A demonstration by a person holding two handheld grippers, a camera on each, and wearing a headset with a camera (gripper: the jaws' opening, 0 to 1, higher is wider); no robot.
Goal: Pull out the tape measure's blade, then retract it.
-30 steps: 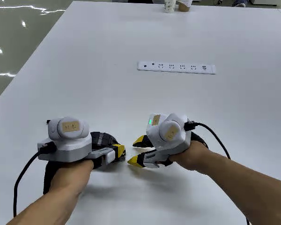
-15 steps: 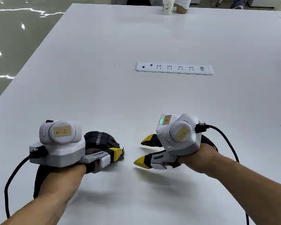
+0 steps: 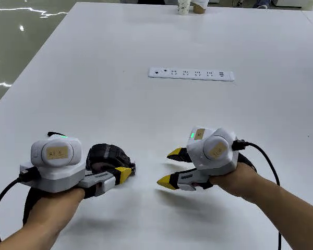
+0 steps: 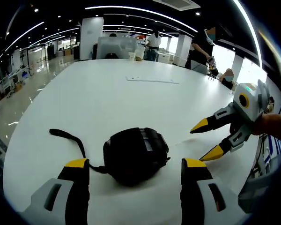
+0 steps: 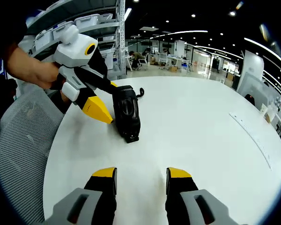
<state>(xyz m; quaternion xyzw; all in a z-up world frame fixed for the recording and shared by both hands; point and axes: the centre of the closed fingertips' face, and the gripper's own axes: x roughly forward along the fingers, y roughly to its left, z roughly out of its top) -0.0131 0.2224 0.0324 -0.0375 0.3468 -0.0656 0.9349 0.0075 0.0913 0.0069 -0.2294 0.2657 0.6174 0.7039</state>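
Tape measure sits between spread left tongs; right tongs spread (pointing leftward).

Your tape measure is black. Your left gripper and right gripper are white and grey, with yellow tips on the jaws. The worktop is white, and so is the power strip.

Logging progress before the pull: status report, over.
Left gripper open, jaws astride black tape measure. Right gripper open, empty, apart. Blade not out. Power strip far off, nothing blocking.
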